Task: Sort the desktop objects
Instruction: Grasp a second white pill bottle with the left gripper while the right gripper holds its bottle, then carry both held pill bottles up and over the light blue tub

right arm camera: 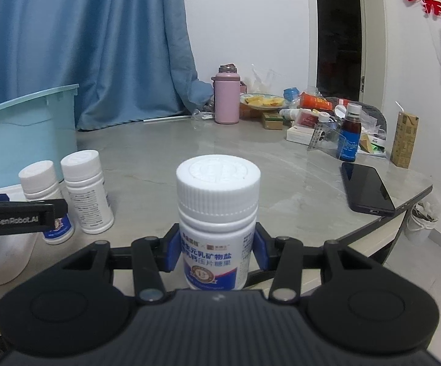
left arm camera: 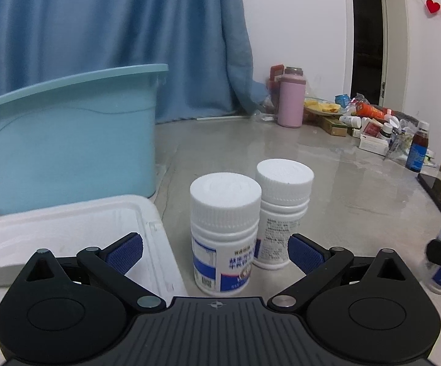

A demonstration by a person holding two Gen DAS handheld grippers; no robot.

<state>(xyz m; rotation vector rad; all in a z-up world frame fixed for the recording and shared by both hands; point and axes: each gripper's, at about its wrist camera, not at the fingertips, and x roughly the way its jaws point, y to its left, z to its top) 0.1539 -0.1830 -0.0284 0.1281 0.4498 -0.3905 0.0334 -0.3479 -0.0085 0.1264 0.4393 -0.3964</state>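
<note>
Your right gripper (right arm camera: pixel 217 248) has its blue pads (right arm camera: pixel 173 251) pressed against both sides of a white pill bottle (right arm camera: pixel 217 213), pinching it upright at the label, just above the grey table (right arm camera: pixel 251 158). Your left gripper (left arm camera: pixel 215 251) has its jaws spread wide, with nothing between the pads (left arm camera: pixel 125 251); the nearer of two more white bottles stands just ahead of the gap. That front bottle (left arm camera: pixel 225 231) with the blue label is upright on the table, and the back bottle (left arm camera: pixel 281 207) stands upright just behind and to its right, touching or nearly touching it. A white tray (left arm camera: pixel 67 222) lies just left of them, and a light blue bin (left arm camera: pixel 67 134) stands behind the tray. In the right wrist view a black phone (right arm camera: pixel 368 187) lies flat near the table's right edge, well apart from the held bottle.
</note>
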